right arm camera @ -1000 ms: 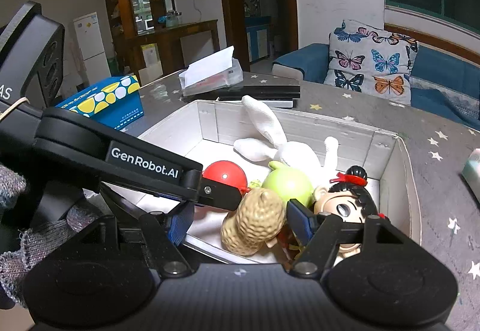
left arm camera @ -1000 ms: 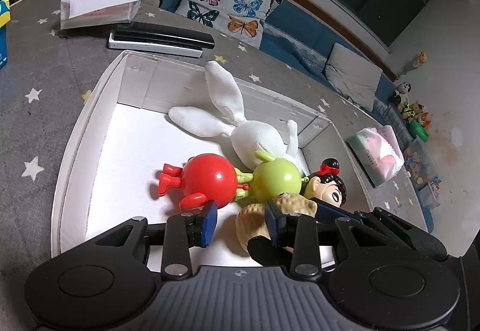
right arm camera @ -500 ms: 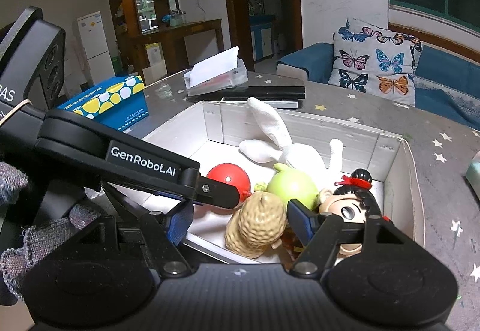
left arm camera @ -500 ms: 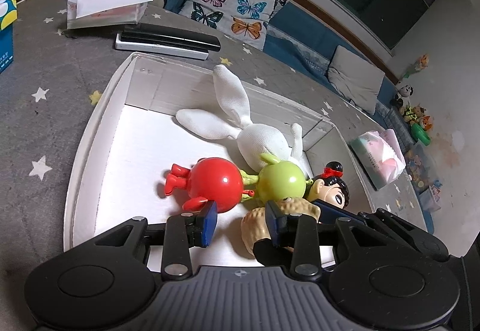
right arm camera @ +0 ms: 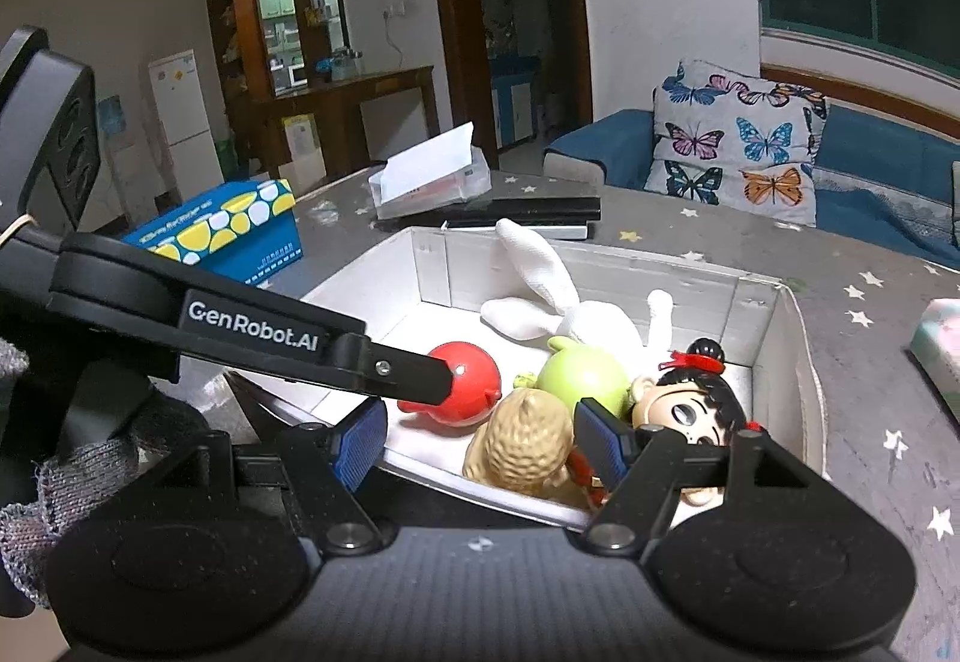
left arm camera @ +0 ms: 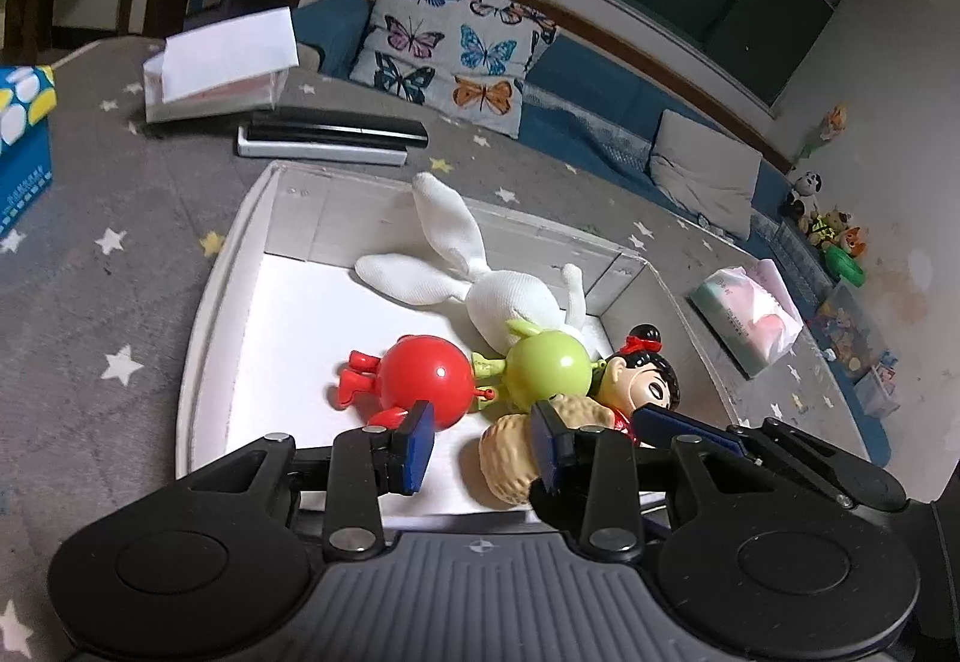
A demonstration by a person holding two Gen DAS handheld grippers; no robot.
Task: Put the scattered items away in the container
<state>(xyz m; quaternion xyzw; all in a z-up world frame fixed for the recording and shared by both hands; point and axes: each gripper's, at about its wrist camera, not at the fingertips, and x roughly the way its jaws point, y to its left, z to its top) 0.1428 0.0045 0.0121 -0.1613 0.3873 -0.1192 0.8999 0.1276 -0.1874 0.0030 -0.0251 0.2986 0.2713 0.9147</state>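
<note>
White box (left arm camera: 204, 302) mid-tabletop, left half of its floor bare, toys crowded at its right near corner, peanut toy (right arm camera: 525, 446) by the near wall, left gripper (left arm camera: 483, 437) and right gripper (right arm camera: 480, 437) both parted wide, holding nothing

In the box (left arm camera: 204, 302), the rabbit (left arm camera: 480, 278) lies behind the ball figures (left arm camera: 420, 380), the doll (left arm camera: 642, 386) rightmost.

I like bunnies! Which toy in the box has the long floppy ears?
The white cloth rabbit at the back of the box. The red, green, peanut and doll toys have none.
</note>
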